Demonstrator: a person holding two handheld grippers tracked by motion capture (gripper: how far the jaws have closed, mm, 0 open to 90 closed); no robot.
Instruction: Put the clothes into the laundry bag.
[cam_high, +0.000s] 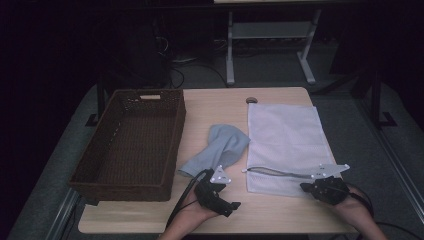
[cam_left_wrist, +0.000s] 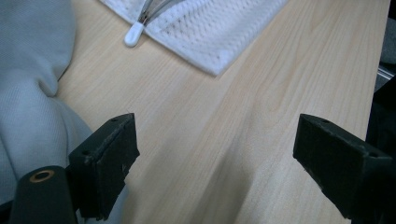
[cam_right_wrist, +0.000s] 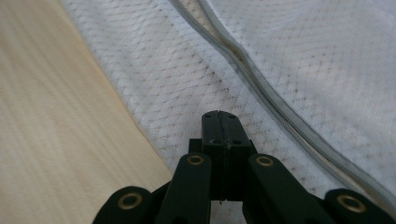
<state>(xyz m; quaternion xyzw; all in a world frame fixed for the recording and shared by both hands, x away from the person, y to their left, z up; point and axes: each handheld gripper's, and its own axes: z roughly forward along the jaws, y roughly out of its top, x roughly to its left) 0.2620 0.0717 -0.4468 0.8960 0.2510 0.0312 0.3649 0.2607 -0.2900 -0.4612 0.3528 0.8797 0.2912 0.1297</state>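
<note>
two hand-held grippers at the counter's (cam_high: 280, 212) near edge
left hand-held gripper (cam_left_wrist: 215, 154) gapes empty; right hand-held gripper (cam_right_wrist: 219, 122) is closed over one mesh bag (cam_right_wrist: 289, 56); one grey cloth (cam_high: 220, 147), one basket (cam_high: 131, 145).

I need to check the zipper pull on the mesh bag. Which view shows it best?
The left gripper view: the white zipper pull is close and sharp. The high view shows it tiny; the right gripper view shows the zipper track.

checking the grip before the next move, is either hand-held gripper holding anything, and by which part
The left hand-held gripper stands open over bare table, holding nothing. The right hand-held gripper is shut over the white mesh bag near its edge; whether it pinches mesh cannot be told.
</note>
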